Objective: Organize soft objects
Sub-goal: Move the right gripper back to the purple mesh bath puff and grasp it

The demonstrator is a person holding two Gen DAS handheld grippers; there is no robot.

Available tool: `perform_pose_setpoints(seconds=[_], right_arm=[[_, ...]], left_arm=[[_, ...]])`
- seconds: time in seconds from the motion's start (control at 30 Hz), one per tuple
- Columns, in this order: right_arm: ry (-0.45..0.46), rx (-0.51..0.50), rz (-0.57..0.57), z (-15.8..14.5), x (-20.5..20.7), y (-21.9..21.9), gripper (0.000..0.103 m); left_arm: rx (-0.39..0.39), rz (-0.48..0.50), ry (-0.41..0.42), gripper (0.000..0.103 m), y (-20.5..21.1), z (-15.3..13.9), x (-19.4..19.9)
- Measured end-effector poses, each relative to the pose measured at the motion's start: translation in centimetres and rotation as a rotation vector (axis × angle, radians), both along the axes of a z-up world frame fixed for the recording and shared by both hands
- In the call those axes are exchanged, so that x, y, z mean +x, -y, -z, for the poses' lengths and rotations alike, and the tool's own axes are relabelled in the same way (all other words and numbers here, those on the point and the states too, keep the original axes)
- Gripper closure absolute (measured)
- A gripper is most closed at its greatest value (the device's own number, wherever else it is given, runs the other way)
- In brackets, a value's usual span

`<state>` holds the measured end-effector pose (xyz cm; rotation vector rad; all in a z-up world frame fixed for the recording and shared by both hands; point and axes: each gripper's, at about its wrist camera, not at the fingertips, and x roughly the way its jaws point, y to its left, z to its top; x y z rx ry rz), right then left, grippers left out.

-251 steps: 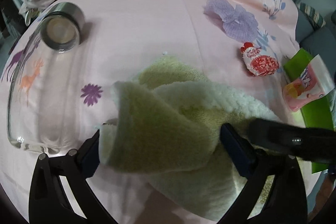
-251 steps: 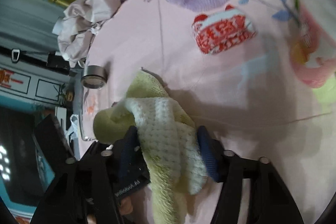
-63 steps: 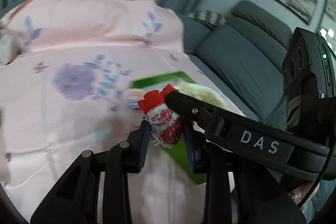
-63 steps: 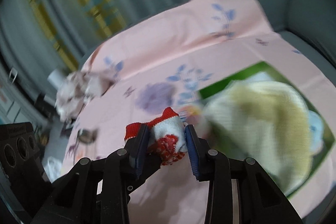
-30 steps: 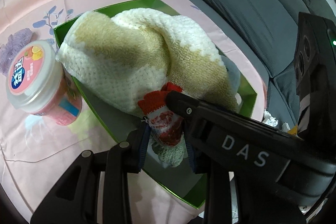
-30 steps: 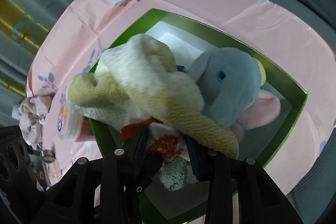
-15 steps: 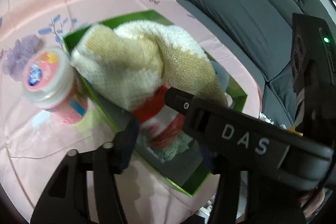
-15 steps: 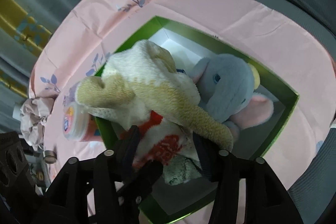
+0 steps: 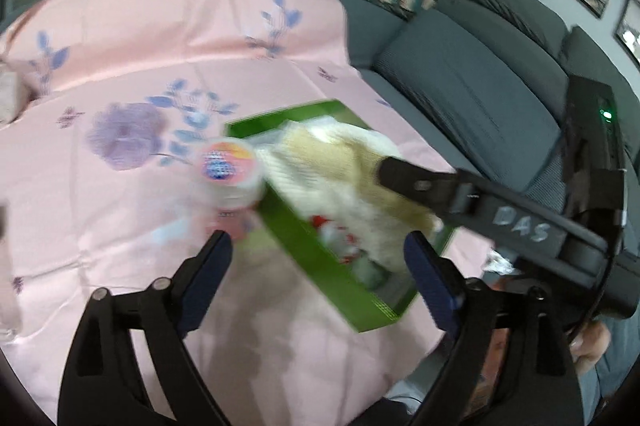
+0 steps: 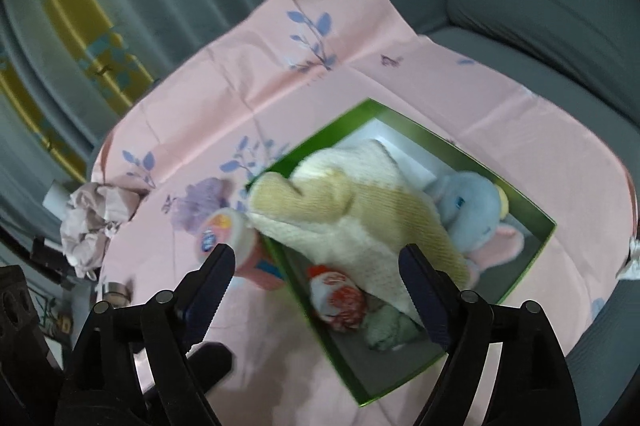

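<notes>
Now both tools released: left gripper (image 9: 316, 258) and right gripper (image 10: 316, 268) w/ jaws wide apart, nothing between, above the green box (image 10: 532, 250). Red-white sock (image 10: 338, 296) lies inside box near its front wall, beside a grey-green sock (image 10: 386, 332), under the cream-yellow towel (image 10: 352, 222). Blue elephant plush (image 10: 470, 212) at box's right. Pink cup (image 10: 240, 246) just outside box's left wall on pink cloth (image 10: 240, 106).

White letters "DAS" stand on the black body of the right gripper (image 9: 516, 222), which reaches in to the right of the left gripper (image 9: 316, 266). The printed lid of the pink tub (image 9: 228, 162) ahead is too blurred to read.
</notes>
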<state>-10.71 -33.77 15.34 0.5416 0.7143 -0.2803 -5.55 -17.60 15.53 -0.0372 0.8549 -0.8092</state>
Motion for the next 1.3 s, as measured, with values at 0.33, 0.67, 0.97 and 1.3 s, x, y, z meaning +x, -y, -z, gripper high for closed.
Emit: perform_pose_setpoints(seconds=[0.33, 0.67, 0.97, 1.3], right_arm=[[0.027, -0.110, -0.079, -1.6, 1.5, -4.9, 0.017], [0.069, -0.146, -0.183, -1.5, 3.9, -10.5, 0.017], [0.106, -0.064, -0.334, -0.2, 8.1, -16.1, 0.007], [-0.162, -0.066, -0.216, 5.2, 22.3, -19.7, 0.007]], left_arm=[[-0.031, -0.231, 0.017, 0.002, -10.0, 1.2, 1.0], [-0.016, -0.412, 0.009, 0.002, -17.5, 6.4, 2.3], [0.091, -0.465, 0.009, 0.002, -19.0, 9.7, 4.3], [0.036, -0.572, 0.008, 0.002, -22.0, 8.9, 4.7]])
